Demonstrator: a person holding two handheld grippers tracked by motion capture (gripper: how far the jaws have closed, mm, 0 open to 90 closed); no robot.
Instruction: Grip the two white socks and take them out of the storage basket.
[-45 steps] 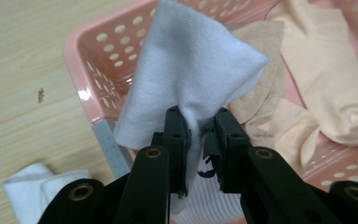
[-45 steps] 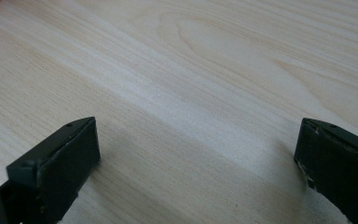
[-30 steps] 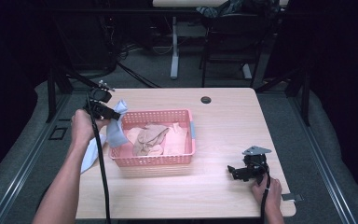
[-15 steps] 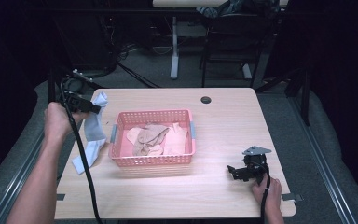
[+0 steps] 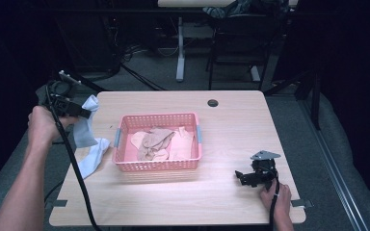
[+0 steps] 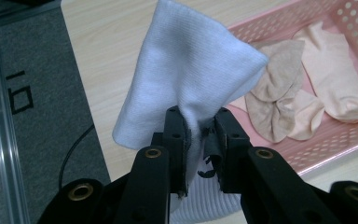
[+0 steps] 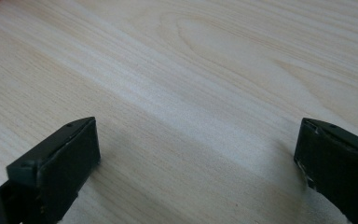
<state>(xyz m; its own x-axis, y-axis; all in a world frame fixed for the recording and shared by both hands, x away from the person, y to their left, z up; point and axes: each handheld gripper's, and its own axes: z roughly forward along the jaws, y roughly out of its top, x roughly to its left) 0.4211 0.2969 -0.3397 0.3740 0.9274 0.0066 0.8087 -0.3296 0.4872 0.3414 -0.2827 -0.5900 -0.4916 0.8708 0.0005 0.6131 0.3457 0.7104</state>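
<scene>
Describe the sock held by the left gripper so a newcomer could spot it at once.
Start at the pink basket in the middle of the table, then look just past its left wall. There the left gripper pinches the pale blue sock, which hangs with its lower end on the table edge. The socks in the basket are beige or peach.

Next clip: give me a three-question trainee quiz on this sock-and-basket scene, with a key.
1. True or false: the left hand-held gripper is shut on the pale blue sock.
2. Where does the pink basket sit? A) on the floor B) mid-table C) on a chair
3. Fill in: the right hand-held gripper has its jaws ____ over bare wooden table.

Key: 1 true; 2 B; 3 open.
</scene>
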